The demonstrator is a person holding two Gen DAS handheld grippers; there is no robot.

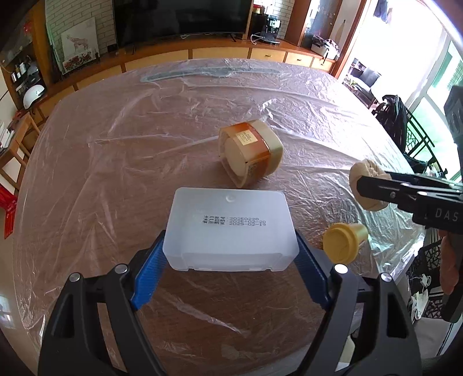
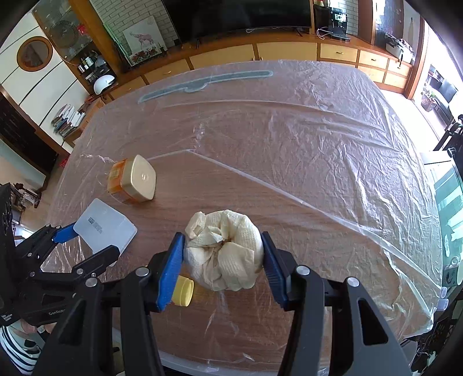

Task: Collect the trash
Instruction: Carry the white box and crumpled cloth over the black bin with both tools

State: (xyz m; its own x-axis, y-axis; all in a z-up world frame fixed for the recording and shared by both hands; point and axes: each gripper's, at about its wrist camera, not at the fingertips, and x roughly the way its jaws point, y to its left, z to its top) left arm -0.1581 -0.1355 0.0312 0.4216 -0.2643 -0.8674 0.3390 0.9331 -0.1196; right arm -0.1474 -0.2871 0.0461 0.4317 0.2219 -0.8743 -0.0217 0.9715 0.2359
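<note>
Between my left gripper's [image 1: 230, 260] blue pads [image 1: 149, 277], a translucent white plastic box [image 1: 230, 228] sits pinched at its two short sides, bottom face up, printed date codes visible. Its near edge lies between the pads; the rest extends forward over the table [image 1: 202, 303].

My right gripper [image 2: 222, 260] pinches a crumpled cream paper towel wad [image 2: 225, 250] between both blue pads [image 2: 170, 269], which press against its left and right sides. The wad appears raised off the table surface.

Just beside and below the right gripper's left pad, a small yellow bottle [image 2: 183, 290] lies on its side on the table, cap end toward the left gripper.

Farther out, an orange square jar with a cream lid [image 2: 133, 181] lies tipped on its side, apart from the box and the bottle.

A wrinkled clear plastic sheet [image 2: 318, 144] covers the wooden table. Beyond the far edge stand a wooden cabinet [image 2: 289, 50] and a dark television [image 1: 179, 17].
</note>
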